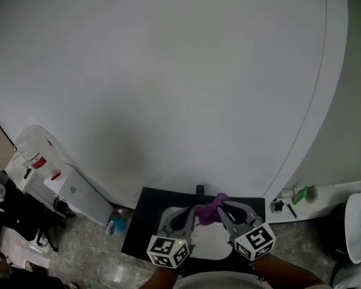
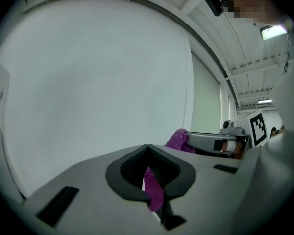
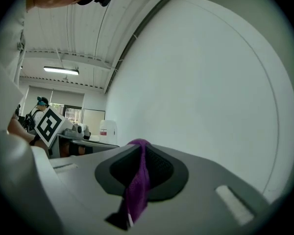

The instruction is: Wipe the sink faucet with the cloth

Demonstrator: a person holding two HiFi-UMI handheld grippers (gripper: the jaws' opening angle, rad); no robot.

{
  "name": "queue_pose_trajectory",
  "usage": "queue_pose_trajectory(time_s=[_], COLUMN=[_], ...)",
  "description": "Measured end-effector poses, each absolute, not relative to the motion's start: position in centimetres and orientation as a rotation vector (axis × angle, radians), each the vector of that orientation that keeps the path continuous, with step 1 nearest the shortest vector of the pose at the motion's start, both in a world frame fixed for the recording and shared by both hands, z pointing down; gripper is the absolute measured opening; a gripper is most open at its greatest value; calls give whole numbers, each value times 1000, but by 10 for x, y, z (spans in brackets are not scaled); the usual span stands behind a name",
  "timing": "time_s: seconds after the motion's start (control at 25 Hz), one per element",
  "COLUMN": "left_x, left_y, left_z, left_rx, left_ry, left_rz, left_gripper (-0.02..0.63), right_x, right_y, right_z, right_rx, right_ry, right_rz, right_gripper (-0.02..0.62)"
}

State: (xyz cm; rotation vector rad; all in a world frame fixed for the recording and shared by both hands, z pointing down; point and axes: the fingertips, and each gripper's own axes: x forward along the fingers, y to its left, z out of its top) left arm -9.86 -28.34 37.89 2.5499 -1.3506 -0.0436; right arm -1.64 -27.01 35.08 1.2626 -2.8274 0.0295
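Observation:
A purple cloth point(image 1: 212, 208) is held up in front of a plain white wall, between both grippers. My left gripper point(image 1: 184, 217) is shut on one end of it; in the left gripper view a strip of cloth point(image 2: 155, 194) is pinched between the jaws of that gripper point(image 2: 147, 150). My right gripper point(image 1: 230, 212) is shut on the other end, with the cloth point(image 3: 136, 186) running down between the jaws of this gripper point(image 3: 139, 145). A short dark post point(image 1: 200, 190) stands behind the cloth; I cannot tell whether it is the faucet.
Below the grippers lies a black surface point(image 1: 139, 226) with a white patch point(image 1: 212, 243). At the left stand a white jug with a red label point(image 1: 33, 150) and a white box point(image 1: 73, 191). A ledge point(image 1: 325, 195) with a green item point(image 1: 301, 194) lies at the right.

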Motion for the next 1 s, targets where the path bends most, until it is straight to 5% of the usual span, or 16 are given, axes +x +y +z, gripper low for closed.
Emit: queue_pose_trajectory(time_s=[1.0], left_x=[-91], left_y=[-289], left_z=[364], left_rx=[2566], left_ry=[-1351], left_rz=[-61], left_gripper=[6], right_x=[-8], right_y=[-284], right_z=[346], right_rx=[1275], right_ry=[-2819], right_rz=[50], right_gripper=[29])
